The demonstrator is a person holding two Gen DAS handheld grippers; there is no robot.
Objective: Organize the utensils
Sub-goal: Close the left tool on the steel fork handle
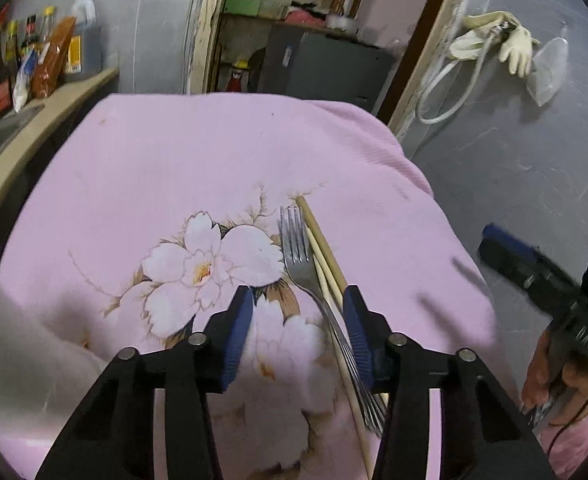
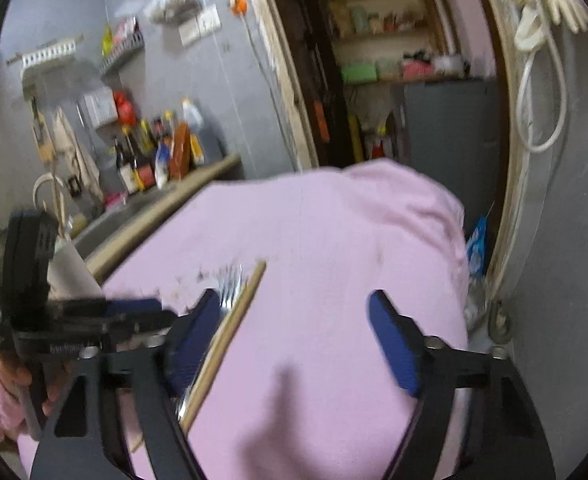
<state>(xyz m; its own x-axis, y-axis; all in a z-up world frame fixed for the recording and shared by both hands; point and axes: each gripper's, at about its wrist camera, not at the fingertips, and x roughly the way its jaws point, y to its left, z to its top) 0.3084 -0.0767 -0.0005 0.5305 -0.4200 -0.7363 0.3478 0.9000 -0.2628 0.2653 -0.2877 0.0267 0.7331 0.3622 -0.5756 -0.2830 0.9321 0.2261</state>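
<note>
A steel fork (image 1: pixel 300 258) and a pair of wooden chopsticks (image 1: pixel 321 245) lie side by side on the pink flowered cloth (image 1: pixel 166 168). My left gripper (image 1: pixel 298 300) is open just above them, its right pad (image 1: pixel 356 332) close beside the fork's handle and the chopsticks. In the right wrist view the fork (image 2: pixel 230 282) and chopsticks (image 2: pixel 230 332) lie beside the left pad (image 2: pixel 194 340). My right gripper (image 2: pixel 294 300) is open and empty over the cloth (image 2: pixel 334 240). It shows blurred at the right edge of the left wrist view (image 1: pixel 534 268).
A counter (image 1: pixel 46 120) with sauce bottles (image 1: pixel 34 64) runs along the left. A doorway (image 1: pixel 294 32) with shelves and a grey cabinet (image 1: pixel 326 68) is behind the table. Gloves and a hose (image 1: pixel 494 44) hang on the right wall. The cloth drops off at the right edge.
</note>
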